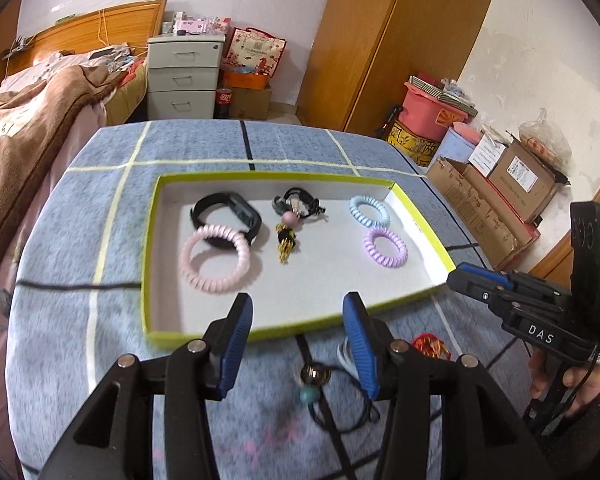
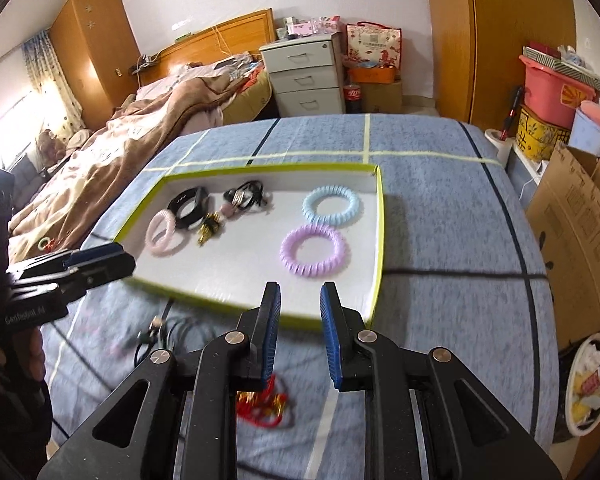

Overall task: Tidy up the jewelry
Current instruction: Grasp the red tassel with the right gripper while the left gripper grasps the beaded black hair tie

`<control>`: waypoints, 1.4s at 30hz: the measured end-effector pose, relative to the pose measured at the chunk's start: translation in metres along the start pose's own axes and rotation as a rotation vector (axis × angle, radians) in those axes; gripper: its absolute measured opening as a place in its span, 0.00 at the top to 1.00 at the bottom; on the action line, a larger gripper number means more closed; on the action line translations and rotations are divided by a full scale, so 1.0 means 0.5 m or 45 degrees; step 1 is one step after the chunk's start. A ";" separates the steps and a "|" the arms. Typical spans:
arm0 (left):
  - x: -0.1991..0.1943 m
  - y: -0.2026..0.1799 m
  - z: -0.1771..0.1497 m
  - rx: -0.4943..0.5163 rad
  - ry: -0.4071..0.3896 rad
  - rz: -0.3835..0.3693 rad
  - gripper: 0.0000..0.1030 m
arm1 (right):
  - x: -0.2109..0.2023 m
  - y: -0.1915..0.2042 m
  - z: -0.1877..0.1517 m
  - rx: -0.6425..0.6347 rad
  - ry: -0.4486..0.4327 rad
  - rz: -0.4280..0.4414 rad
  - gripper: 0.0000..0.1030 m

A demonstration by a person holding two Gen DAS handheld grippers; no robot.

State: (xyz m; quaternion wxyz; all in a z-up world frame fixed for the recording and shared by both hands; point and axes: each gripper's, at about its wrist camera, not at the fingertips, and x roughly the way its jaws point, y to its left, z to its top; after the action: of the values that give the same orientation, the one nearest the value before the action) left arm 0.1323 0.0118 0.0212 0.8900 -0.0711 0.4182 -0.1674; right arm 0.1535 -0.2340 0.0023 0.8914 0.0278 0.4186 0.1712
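Note:
A shallow white tray with a lime rim (image 1: pixel 152 216) (image 2: pixel 380 240) lies on the blue table. It holds a pink coil band (image 1: pixel 216 258) (image 2: pixel 162 238), a black watch band (image 1: pixel 228 216) (image 2: pixel 190 204), a black cord charm with gold tassel (image 1: pixel 292 220) (image 2: pixel 228 212), a blue coil band (image 1: pixel 369 211) (image 2: pixel 331 204) and a purple coil band (image 1: pixel 385 247) (image 2: pixel 313 250). A dark cord with beads (image 1: pixel 312 386) (image 2: pixel 156 332) and a red-and-gold bracelet (image 1: pixel 432 346) (image 2: pixel 260 406) lie outside the tray's near edge. My left gripper (image 1: pixel 298 332) (image 2: pixel 112 258) is open and empty above the cord. My right gripper (image 2: pixel 300 320) (image 1: pixel 458 274) is open and empty above the red bracelet.
A bed with a brown blanket (image 1: pixel 28 120) stands left of the table. A grey drawer unit (image 1: pixel 182 76) and wardrobe (image 1: pixel 380 40) stand behind. Cardboard boxes (image 1: pixel 492 200) and a pink tub (image 1: pixel 432 110) crowd the floor on the right. A bowl (image 2: pixel 590 384) sits on the floor.

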 end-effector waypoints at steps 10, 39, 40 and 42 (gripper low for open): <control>-0.026 0.019 -0.050 -0.050 -0.004 -0.005 0.51 | 0.004 0.014 -0.061 0.041 0.051 0.086 0.79; -0.051 0.042 -0.107 -0.104 0.007 -0.015 0.51 | 0.051 0.061 -0.087 -0.042 0.126 -0.032 0.44; -0.049 0.042 -0.108 -0.107 0.010 -0.014 0.51 | 0.052 0.062 -0.086 -0.048 0.125 -0.041 0.44; -0.048 0.038 -0.109 -0.107 0.016 -0.016 0.51 | 0.052 0.064 -0.087 -0.060 0.116 -0.058 0.44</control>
State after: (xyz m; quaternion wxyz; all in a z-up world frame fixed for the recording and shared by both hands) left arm 0.0810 0.0389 -0.0016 0.8825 -0.1101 0.4299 -0.1555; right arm 0.1271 -0.1992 -0.0389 0.8755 -0.0106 0.4552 0.1619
